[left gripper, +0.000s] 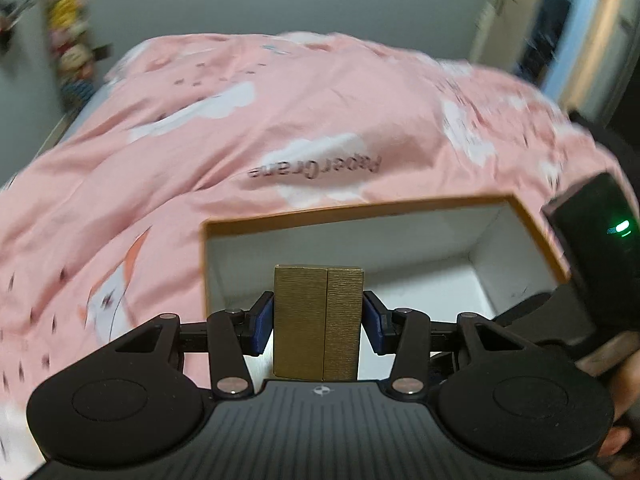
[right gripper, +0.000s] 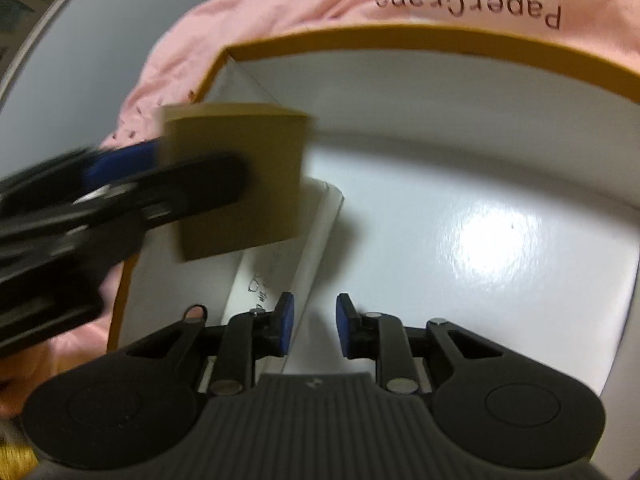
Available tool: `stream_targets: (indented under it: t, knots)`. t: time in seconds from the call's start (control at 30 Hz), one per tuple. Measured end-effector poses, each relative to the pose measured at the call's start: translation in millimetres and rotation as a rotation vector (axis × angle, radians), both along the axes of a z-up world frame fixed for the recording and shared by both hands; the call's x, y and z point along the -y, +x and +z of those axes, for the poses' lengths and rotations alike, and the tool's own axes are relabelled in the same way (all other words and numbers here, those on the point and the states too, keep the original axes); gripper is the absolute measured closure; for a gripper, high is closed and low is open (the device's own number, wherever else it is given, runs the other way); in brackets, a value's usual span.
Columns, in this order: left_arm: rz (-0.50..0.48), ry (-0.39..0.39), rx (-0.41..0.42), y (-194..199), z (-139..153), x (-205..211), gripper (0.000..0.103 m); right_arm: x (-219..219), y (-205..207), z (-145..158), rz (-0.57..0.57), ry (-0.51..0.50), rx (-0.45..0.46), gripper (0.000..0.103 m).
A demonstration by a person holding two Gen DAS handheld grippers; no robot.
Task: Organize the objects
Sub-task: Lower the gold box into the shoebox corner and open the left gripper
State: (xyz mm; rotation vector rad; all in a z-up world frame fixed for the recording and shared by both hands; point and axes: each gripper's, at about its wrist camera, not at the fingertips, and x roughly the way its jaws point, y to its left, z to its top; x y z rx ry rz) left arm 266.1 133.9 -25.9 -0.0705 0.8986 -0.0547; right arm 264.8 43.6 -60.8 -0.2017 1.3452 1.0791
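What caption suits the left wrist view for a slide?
Left gripper holds a small textured gold box above an open orange-rimmed white cardboard box on pink bedding.

The gold box (left gripper: pixel 319 322) is a small rectangular block with a fine brushed texture and 1 vertical seam down its facing side. It stands upright, raised above the open tray. The open tray (left gripper: pixel 520 210) has an orange-brown rim and glossy white interior (walls and floor alike) and rests on pink bedding. A flat white box (right gripper: pixel 280 264) lies inside against the tray's left wall.
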Motion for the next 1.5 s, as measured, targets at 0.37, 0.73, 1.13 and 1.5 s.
stream_targets:
  t: [0.37, 0.73, 1.13, 1.5]
  knots:
    - [-0.349, 0.374, -0.036, 22, -21, 21, 0.051, -18, 18, -6, -0.026, -0.01, 0.024, 0.078]
    - [-0.734, 0.857, -0.021, -6, -63, 58, 0.046, -16, 20, -12, -0.028, -0.027, 0.023, 0.078]
    - [-0.672, 0.847, 0.024, -15, -54, 47, 0.04, 3, 23, -6, -0.045, -0.012, 0.051, 0.078]
    - [-0.17, 0.41, 0.076, -33, 3, 0, 0.044, -33, 48, 1, -0.107, 0.016, 0.224, 0.097]
